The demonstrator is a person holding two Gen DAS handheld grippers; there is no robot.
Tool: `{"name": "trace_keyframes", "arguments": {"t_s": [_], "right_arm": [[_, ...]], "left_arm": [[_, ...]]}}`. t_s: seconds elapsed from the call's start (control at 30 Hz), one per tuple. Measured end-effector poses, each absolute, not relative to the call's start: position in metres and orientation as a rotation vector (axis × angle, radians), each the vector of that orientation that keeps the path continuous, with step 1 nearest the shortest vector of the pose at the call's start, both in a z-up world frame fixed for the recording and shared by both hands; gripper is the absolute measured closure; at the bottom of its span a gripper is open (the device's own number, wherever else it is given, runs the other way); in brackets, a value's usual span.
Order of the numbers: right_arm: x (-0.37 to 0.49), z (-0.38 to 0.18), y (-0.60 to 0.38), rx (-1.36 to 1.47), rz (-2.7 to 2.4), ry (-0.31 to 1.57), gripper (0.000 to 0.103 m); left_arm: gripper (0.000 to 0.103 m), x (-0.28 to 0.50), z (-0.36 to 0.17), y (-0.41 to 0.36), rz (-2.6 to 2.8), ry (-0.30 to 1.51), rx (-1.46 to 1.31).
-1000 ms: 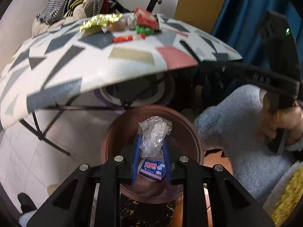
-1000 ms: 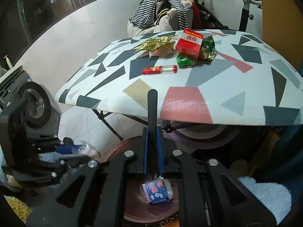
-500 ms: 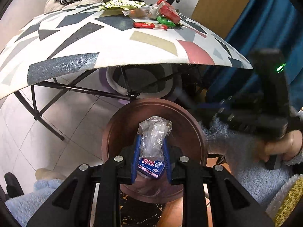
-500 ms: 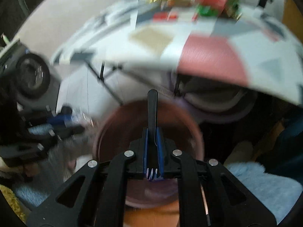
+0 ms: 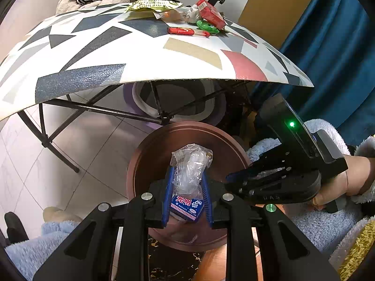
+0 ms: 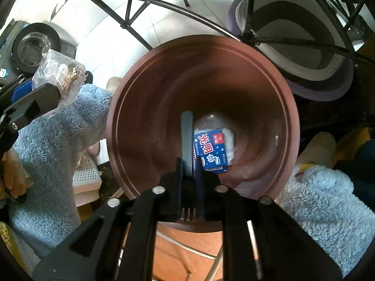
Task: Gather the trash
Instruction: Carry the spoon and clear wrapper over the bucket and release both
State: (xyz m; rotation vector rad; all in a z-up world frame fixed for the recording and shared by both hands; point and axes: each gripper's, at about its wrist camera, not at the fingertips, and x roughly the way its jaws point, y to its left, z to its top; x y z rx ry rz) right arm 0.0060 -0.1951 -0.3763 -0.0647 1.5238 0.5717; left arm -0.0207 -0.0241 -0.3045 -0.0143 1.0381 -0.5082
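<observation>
Table (image 5: pixel 145 53) litter (image 5: pixel 201 22) remains; carton binned (image 6: pixel 211 149). Your right gripper (image 6: pixel 190 164) jaws just parted, fork (image 6: pixel 187 140) loose between; left gripper (image 5: pixel 187 185) grips wrapper (image 5: pixel 189 168).

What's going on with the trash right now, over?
Left gripper shut on clear wrapper, above the bin. Right gripper over it, jaws just opening, black fork loose between them. Blue carton already inside. Nothing in the way.

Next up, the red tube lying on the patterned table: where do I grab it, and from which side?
Grip the red tube at mid-length, coming straight down from above, fingers closing across its narrow width. It lies flat with bare table along its near side; the green disc crowds its right end.
</observation>
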Motion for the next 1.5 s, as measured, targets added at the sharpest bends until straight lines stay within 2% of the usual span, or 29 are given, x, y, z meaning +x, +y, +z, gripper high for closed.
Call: {"name": "trace_keyframes", "arguments": {"t_s": [0.07,0.17,0.37,0.47,0.77,1.0,1.07,1.13,1.3,1.5], "right_arm": [[0.006,-0.374,-0.195,-0.065,0.566,1.506,0.044],[0.008,-0.367,-0.199,-0.055,0.534,1.46,0.043],[0.004,-0.324,-0.222,-0.002,0.425,1.225,0.012],[0.004,-0.315,-0.232,0.019,0.376,1.167,0.009],[0.003,-0.281,-0.259,0.121,0.309,0.994,0.006],[0.004,-0.276,-0.274,0.173,0.282,0.974,0.006],[0.003,-0.276,-0.275,0.178,0.281,0.969,0.006],[0.002,-0.276,-0.276,0.182,0.278,0.969,0.006],[0.003,-0.278,-0.277,0.189,0.279,0.975,0.006],[0.004,-0.278,-0.277,0.199,0.283,0.967,0.006]], "left_arm": [[0.08,-0.021,-0.304,-0.025,-0.51,1.038,-0.013],[0.08,-0.022,-0.304,-0.026,-0.513,1.035,-0.008],[0.08,-0.021,-0.307,-0.027,-0.513,1.047,-0.005],[0.08,-0.021,-0.31,-0.03,-0.525,1.06,0.003],[0.08,-0.021,-0.321,-0.051,-0.603,1.114,0.062],[0.077,-0.024,-0.332,-0.079,-0.681,1.151,0.138],[0.071,-0.026,-0.334,-0.085,-0.689,1.15,0.156],[0.042,-0.026,-0.335,-0.085,-0.689,1.149,0.153],[0.028,-0.022,-0.322,-0.071,-0.642,1.09,0.108],[0.011,-0.016,-0.287,-0.03,-0.478,0.92,-0.043]]}}
